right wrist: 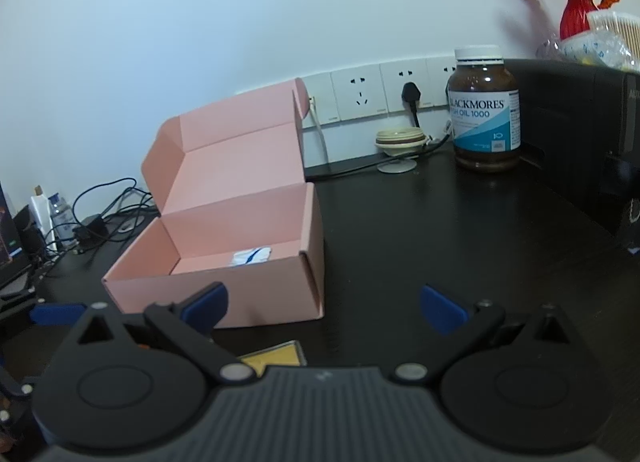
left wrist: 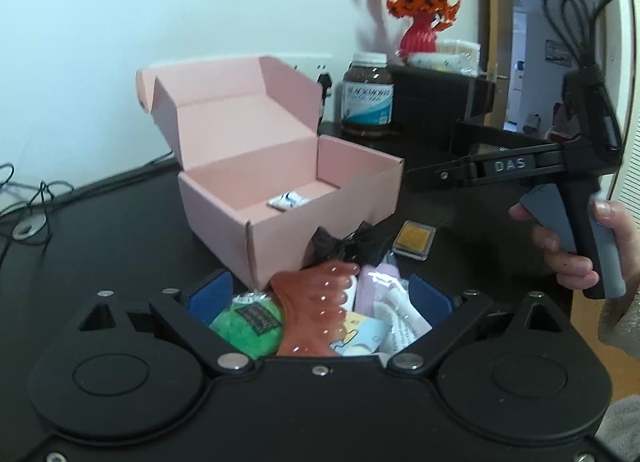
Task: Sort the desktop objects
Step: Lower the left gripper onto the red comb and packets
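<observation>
An open pink box (left wrist: 288, 222) stands on the black desk with its lid up and a small white-and-blue packet (left wrist: 289, 200) inside. My left gripper (left wrist: 320, 294) is open just in front of the box. Between its blue pads (left wrist: 210, 294) lies a pile: a green puff (left wrist: 248, 322), an orange comb-like piece (left wrist: 316, 306), pale packets (left wrist: 392, 302) and a black bow (left wrist: 344, 244). A yellow tin (left wrist: 414, 239) lies to the right of the pile. In the right wrist view, my right gripper (right wrist: 324, 306) is open and empty beside the pink box (right wrist: 216, 290), with the yellow tin (right wrist: 276, 356) under it.
A brown supplement bottle (right wrist: 484, 110) stands at the back by a black cabinet (right wrist: 580, 134) that carries a red vase of orange flowers (left wrist: 418, 36). Wall sockets (right wrist: 384, 90) and a small cream dish (right wrist: 400, 140) are behind. Cables (right wrist: 104, 206) crowd the far left.
</observation>
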A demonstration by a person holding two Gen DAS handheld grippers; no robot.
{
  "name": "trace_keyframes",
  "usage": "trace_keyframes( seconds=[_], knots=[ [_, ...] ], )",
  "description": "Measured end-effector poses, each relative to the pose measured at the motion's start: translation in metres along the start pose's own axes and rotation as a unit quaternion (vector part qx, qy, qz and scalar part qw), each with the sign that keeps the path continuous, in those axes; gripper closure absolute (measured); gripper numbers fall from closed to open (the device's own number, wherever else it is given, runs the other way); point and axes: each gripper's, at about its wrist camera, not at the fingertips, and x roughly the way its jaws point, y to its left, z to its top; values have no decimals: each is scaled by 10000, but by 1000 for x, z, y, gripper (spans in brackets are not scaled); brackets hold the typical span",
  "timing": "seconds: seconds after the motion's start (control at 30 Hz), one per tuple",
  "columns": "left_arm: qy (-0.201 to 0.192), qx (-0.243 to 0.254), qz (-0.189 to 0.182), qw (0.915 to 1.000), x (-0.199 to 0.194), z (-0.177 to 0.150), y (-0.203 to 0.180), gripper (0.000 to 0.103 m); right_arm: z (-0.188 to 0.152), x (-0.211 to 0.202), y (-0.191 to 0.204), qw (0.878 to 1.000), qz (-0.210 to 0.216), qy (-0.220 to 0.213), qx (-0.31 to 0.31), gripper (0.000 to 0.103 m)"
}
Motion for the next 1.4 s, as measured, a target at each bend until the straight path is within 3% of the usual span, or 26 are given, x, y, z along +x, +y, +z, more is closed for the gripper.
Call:
trace_keyframes(
  seconds=[0.23, 0.53, 0.67, 1.0, 1.23, 1.4],
  knots=[
    [338, 89, 179, 9992, 8, 0, -6, 3, 0, 0, 0, 10000, 1, -24, -10, 1],
    [308, 55, -55, 9995, 6, -1, -7, 13, 0, -2, -2, 10000, 52, -44, 34, 1],
    [419, -60, 26, 9991, 10, -1, -5, 33, 0, -1, -3, 9999, 65, -20, 74, 1],
    [516, -321, 0, 9981, 8, -1, 2, 34, 1, -1, -5, 9998, 98, -21, 144, 1],
    [859, -803, -15, 9931, 11, 12, 13, 45, 1, -2, -8, 9996, 112, -29, 250, 1],
    [1068, -303, 357, 9932, 13, 17, -5, 52, 0, -3, -11, 9991, 177, -64, 371, 1]
  ],
)
